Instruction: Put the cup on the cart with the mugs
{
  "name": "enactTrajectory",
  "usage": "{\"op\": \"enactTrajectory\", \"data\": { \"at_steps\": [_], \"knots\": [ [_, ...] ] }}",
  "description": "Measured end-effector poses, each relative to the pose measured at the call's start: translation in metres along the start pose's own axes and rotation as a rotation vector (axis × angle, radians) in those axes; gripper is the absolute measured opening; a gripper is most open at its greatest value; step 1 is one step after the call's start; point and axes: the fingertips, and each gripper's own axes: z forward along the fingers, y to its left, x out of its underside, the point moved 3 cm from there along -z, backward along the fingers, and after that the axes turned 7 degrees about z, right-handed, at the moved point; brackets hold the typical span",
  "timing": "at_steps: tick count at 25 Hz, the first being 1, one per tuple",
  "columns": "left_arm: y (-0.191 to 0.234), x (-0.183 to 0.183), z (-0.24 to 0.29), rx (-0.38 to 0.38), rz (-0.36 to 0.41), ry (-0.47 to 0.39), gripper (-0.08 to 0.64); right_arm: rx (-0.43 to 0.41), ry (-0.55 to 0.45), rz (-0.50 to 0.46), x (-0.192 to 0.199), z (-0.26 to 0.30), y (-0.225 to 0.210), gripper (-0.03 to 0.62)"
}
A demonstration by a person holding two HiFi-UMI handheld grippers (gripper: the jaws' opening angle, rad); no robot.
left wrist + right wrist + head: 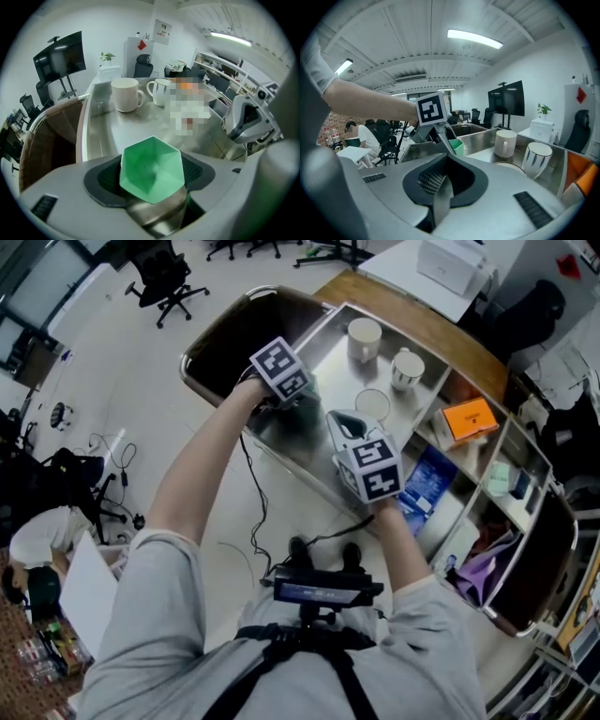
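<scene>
One green cup (pixel 151 164) sits clamped in the left gripper (pixel 151 178), low over the cart (pixel 108 133) and short of the white mug (pixel 125 94). Lower it upright, near that mug without contact, and release only once seated. The right gripper (pixel 445 180) hangs open, empty.

Cup (pixel 151 168) between the left claw's (pixel 300 405) jaws, over the cart's (pixel 140 125) near end; behind it, mug (pixel 125 93) and second mug (pixel 161 91) side by side; right claw (pixel 244 119) rightward.
</scene>
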Motion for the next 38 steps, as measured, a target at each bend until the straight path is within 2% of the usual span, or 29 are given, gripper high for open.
{"op": "enactTrajectory", "data": {
  "at_steps": [8, 12, 15, 26, 29, 32, 36, 38],
  "knots": [
    [-0.001, -0.002, 0.002, -0.036, 0.006, -0.004, 0.348, -0.007, 0.0, -0.002, 0.0, -0.005, 0.002, 0.005],
    [-0.001, -0.002, 0.0, -0.056, 0.009, -0.012, 0.397, -0.011, -0.005, 0.007, 0.0, -0.008, 0.002, 0.005],
    [0.0, -0.004, -0.004, -0.08, 0.009, -0.021, 0.397, -0.012, -0.004, 0.007, 0.001, -0.01, 0.001, 0.005],
    [-0.008, -0.001, -0.036, -0.222, -0.005, -0.075, 0.397, -0.043, -0.02, 0.003, -0.001, -0.02, 0.008, 0.005],
    [-0.017, -0.005, -0.054, -0.284, -0.008, -0.126, 0.388, -0.063, -0.028, -0.012, -0.004, -0.025, 0.012, 0.005],
    [-0.036, -0.011, -0.074, -0.353, -0.028, -0.209, 0.314, -0.086, -0.033, -0.022, -0.005, -0.033, 0.017, 0.005],
    [-0.058, 0.0, -0.098, -0.5, -0.104, -0.294, 0.156, -0.121, -0.04, -0.035, -0.003, -0.047, 0.019, 0.005],
    [-0.072, 0.009, -0.109, -0.588, -0.145, -0.341, 0.017, -0.138, -0.045, -0.04, -0.001, -0.056, 0.021, 0.005]
  ]
}}
